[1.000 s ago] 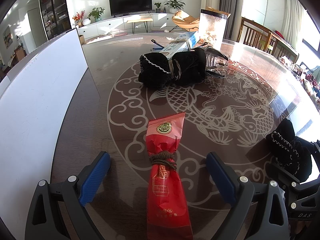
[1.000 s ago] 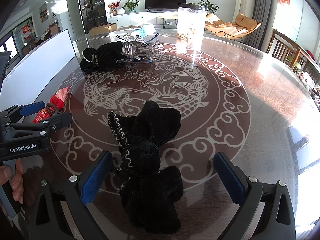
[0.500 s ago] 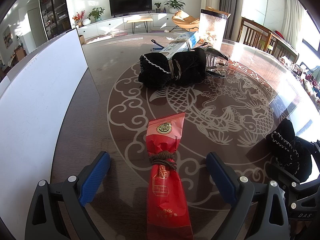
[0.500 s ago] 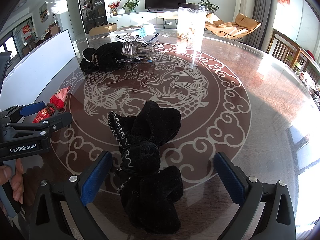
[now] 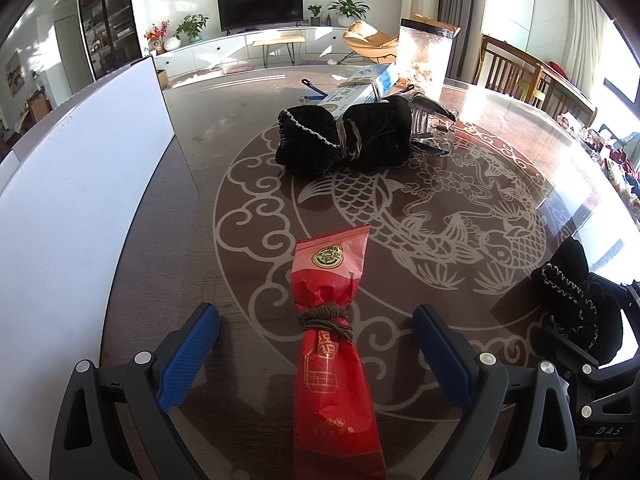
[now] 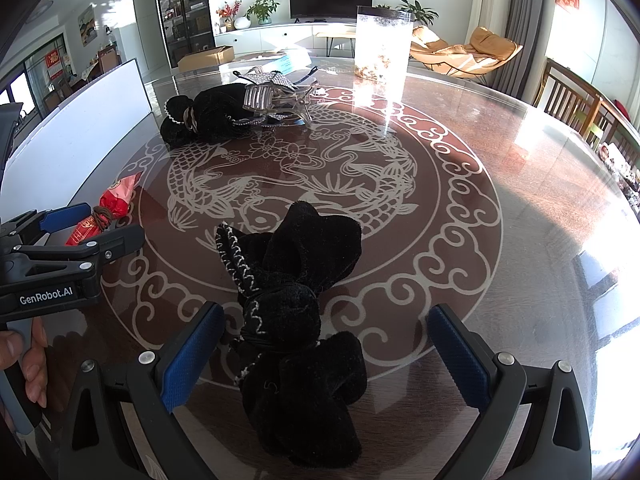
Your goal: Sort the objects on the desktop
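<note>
Two black velvet bundles are counted on the desk (image 6: 540, 168), together with one red packet, one blue and white box, one clear hair claw and one tall clear container.

The red packet (image 5: 334, 344) is long and flat, tied around its middle with brown cord. A round green and gold seal is printed near its far end; gold characters are seen lower down but cannot be read. It lies between the pads of the left tongs (image 5: 316, 354), which are held wide apart and do not touch it.

The near black bundle (image 6: 298, 300) is soft velvet with white stitching along one edge and is bound at its waist. It lies between the pads of the right tongs (image 6: 326, 354), also spread apart and not closed on it.

The far black bundle (image 5: 346, 142) is tied with a pale cord. The blue and white box (image 5: 360, 90) rests behind it, and the hair claw (image 5: 432, 130) is just beside it. The clear container (image 6: 382, 46) stands further back.

"GenRobot.AI" is read on the left tool in the right wrist view, and "DAS" on the right tool in the left wrist view. A white board (image 5: 80, 168) stands along the left edge of the desk.
</note>
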